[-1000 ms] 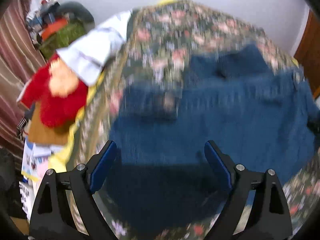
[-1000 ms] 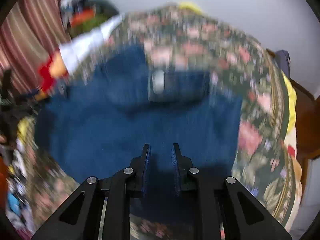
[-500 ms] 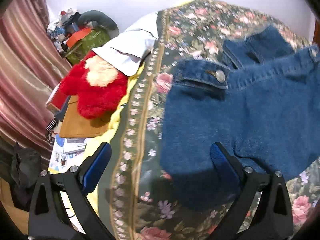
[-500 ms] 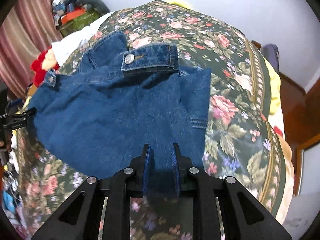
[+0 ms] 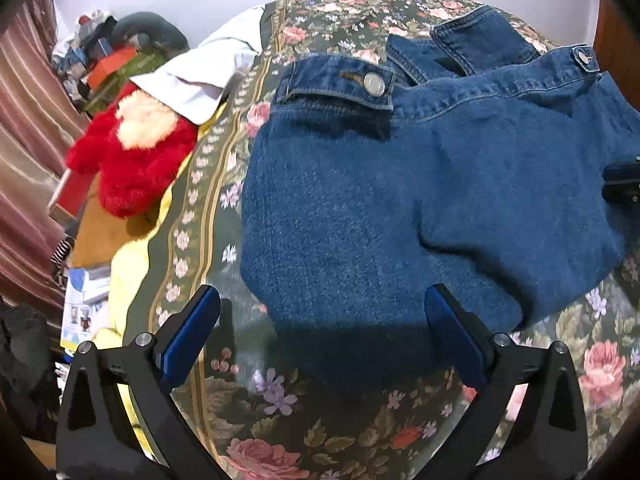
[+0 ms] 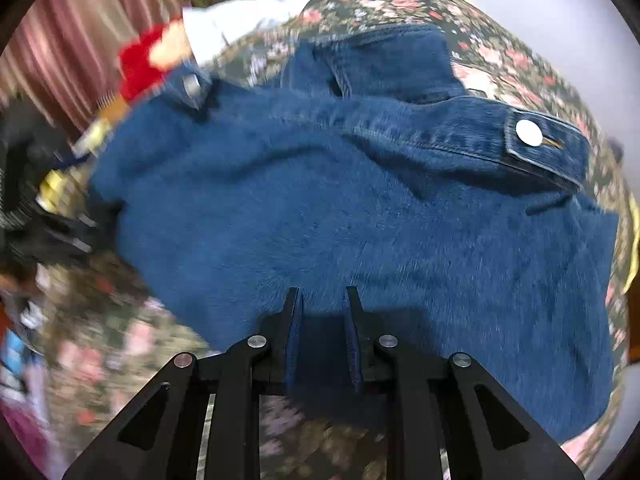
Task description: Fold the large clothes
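A blue denim jacket (image 5: 400,184) lies folded on a floral bedspread (image 5: 280,400), its buttoned cuffs toward the wall. My left gripper (image 5: 320,320) is open and empty, just above the jacket's near left edge. My right gripper (image 6: 322,320) is nearly shut with a fold of the jacket (image 6: 360,208) between its fingers at the near edge. The tip of the right gripper shows at the right edge of the left wrist view (image 5: 624,182).
A red plush toy (image 5: 132,160) and a white pillow (image 5: 200,76) lie at the bed's left side. Boxes and clutter (image 5: 108,68) stand by a striped curtain (image 5: 24,120). Papers (image 5: 86,300) lie below the bed's left edge. A white wall is behind.
The left gripper has shifted left and then settled nearer the jacket's left edge. The right gripper has swung closer over the jacket, still pinching the denim; its view is blurred by motion.
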Tool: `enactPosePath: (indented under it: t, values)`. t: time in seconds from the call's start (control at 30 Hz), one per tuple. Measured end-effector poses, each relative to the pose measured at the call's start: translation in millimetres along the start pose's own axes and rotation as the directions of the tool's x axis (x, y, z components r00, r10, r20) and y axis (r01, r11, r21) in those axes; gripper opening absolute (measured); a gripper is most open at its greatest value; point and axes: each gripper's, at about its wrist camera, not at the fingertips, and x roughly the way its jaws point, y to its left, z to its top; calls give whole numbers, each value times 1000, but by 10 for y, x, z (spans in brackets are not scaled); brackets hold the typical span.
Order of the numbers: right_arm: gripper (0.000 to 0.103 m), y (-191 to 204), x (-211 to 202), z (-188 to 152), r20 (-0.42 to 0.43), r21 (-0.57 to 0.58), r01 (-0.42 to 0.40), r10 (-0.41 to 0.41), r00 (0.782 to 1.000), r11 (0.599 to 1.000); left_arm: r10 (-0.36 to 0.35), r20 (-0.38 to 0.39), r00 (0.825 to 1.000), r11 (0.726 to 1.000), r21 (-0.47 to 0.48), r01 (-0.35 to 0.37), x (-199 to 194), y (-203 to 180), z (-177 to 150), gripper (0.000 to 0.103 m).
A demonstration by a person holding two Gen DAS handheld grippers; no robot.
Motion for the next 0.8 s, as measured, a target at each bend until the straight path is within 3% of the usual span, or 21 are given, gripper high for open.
enactPosePath:
  t: [0.07, 0.17, 0.23, 0.33, 0.47, 0.57, 0.63, 0.7, 0.8]
  values:
    - [16, -31, 2, -43, 20, -29, -7, 8, 1000, 1000, 4, -1, 1000, 1000, 7, -4, 6, 30, -39, 103]
    - [16, -279, -78, -107, 22, 28, -57, 56, 998, 998, 26, -2, 1000, 1000, 7, -26, -30, 55, -122, 103]
    - [16, -495, -181, -169, 24, 82, -22, 20, 1000, 996, 32, 3, 999, 999, -4, -32, -55, 94, -175, 103]
    - [16, -816, -340, -309, 43, 166, -108, 102, 994, 980, 51, -13, 999, 998, -35, -52, -70, 199, -275, 103]
    - [16, -1060, -566, -526, 45, 196, 7, -16, 999, 981, 193, -70, 979, 979, -60, -197, 1, 389, -468, 103]
    - [16, -1206, -678, -682, 57, 231, 5, -18, 998, 973, 163, -80, 983, 971, -164, -174, -59, 596, -572, 103]
    - [16, -1250, -761, -779, 67, 249, -7, -10, 998, 968, 200, -69, 977, 958, -196, -210, -157, 664, -597, 103]
    - [16, -1230, -850, -855, 67, 247, 32, -50, 997, 969, 226, -48, 973, 946, -227, -231, -292, 703, -607, 103]
    - [16, -1193, -956, -957, 37, 236, 129, -142, 989, 963, 207, -7, 978, 941, -273, -201, -507, 706, -583, 103]
